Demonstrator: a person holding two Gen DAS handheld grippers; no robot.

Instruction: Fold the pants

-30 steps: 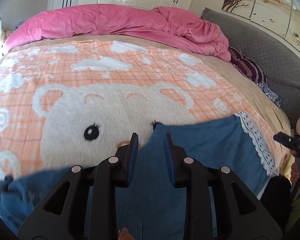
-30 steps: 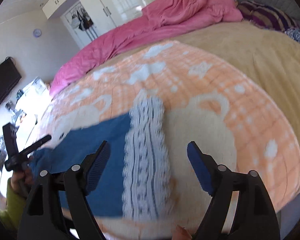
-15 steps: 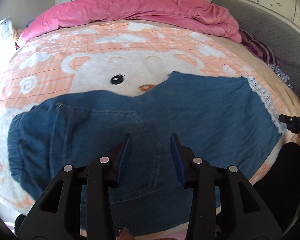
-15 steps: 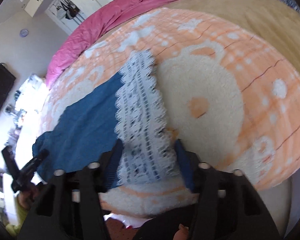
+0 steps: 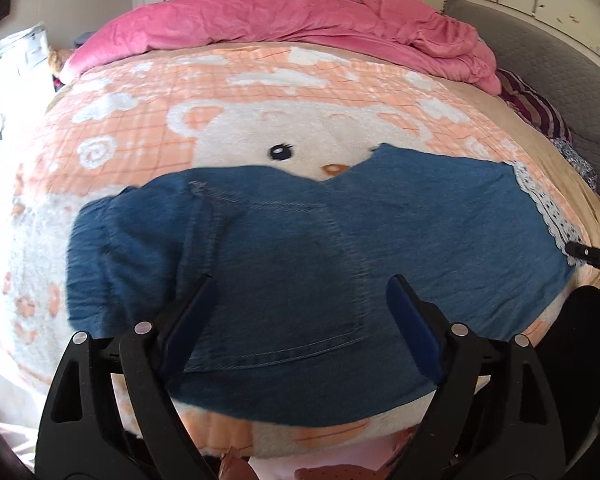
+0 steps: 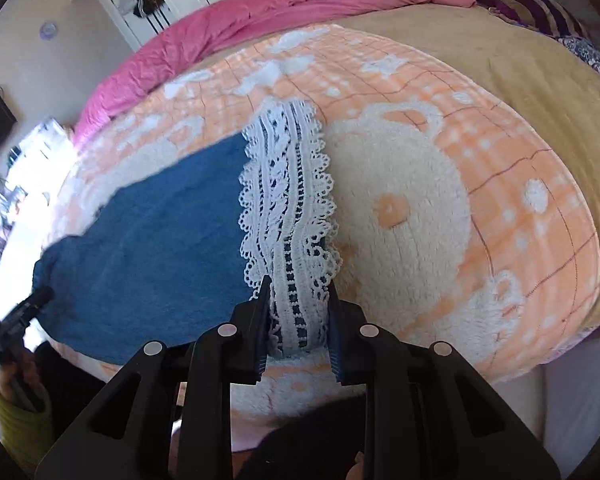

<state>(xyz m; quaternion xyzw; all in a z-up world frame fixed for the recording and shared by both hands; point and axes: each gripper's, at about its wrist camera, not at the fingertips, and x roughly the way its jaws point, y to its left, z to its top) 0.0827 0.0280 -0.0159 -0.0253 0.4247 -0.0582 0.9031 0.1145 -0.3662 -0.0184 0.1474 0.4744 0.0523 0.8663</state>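
The right gripper (image 6: 298,300) has just been closing and its 2 pads now pinch the white lace hem (image 6: 288,216) of the pants (image 5: 308,264). The left gripper (image 5: 300,312) has just been opening — its jaws stand spread over the denim seat, gripping nothing. The pants lie flat across the near edge of the bear blanket (image 5: 260,92); beyond it a pink duvet (image 5: 284,20) is bunched at the far side.
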